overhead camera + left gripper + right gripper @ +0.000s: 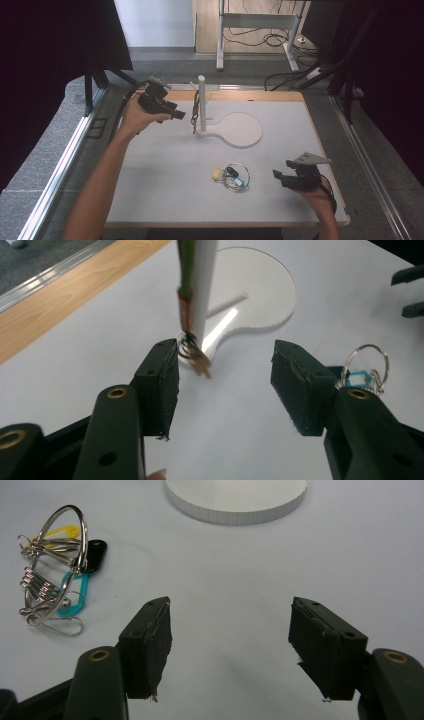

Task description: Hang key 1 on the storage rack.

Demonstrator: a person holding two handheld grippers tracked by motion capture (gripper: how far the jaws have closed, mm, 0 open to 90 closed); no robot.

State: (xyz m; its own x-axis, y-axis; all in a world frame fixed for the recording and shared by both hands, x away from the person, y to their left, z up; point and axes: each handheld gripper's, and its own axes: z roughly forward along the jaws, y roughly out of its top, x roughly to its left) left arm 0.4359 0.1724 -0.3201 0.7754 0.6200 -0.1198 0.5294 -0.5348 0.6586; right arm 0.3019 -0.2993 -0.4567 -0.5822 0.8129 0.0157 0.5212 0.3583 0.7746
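Post stand (202, 102) upright toward the far middle of the surface (165, 175), its flat base (241, 130) spreading to the right, a strap (194, 111) hanging against the post's left side, key ring cluster (234, 176) lying nearer the front, right of centre

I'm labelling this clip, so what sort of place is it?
Probably a lab or data-recording workspace: a white table edged by metal rails, black curtains on both sides, loose cables on the floor beyond, and a person holding two handheld grippers.

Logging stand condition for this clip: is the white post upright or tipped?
Upright. The white post rises straight from its flat white base on the table; a strap hangs beside it.
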